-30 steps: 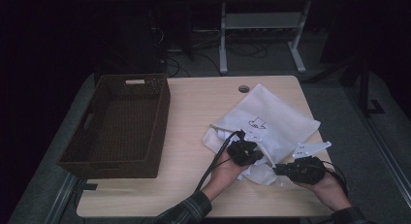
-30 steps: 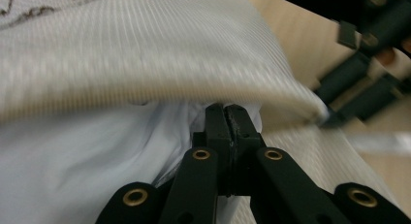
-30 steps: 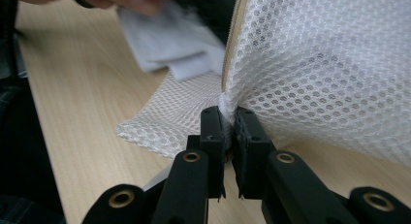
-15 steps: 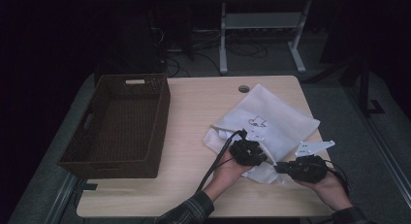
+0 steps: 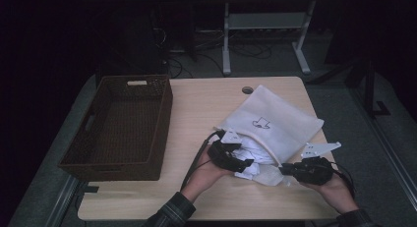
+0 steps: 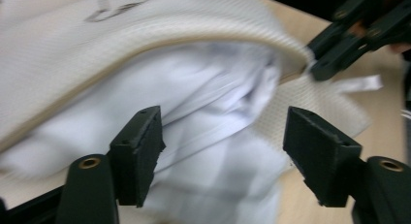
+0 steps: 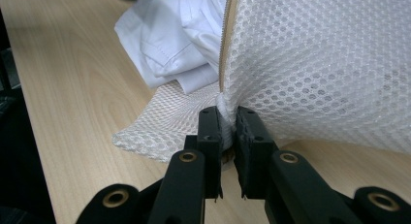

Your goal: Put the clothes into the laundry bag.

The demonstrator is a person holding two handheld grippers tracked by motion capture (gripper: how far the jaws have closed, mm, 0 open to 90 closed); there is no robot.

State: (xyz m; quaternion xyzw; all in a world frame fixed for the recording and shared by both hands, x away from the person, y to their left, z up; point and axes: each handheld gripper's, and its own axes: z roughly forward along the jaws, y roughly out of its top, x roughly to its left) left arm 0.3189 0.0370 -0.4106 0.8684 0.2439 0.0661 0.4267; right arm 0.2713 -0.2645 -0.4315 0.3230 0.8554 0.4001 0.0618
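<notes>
Mesh bag (image 5: 275, 121) lies at the counter's (image 5: 206, 114) four o'clock, soft and light, with white cloth (image 5: 253, 156) spilling from its mouth. Right hand-held gripper (image 7: 229, 132) pinches the bag's rim seam, a sound hold. Left hand-held gripper (image 6: 220, 146), jaws just opened, stands spread over the cloth, which looks floppy and slippery. Bag's inside stays hidden; the left gripper view is blurred.

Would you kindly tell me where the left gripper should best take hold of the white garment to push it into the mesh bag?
Probably the bunched fold of the white garment outside the mesh bag mouth, approached from the table side: it lies loose there, while the right gripper pinches the rim.
</notes>
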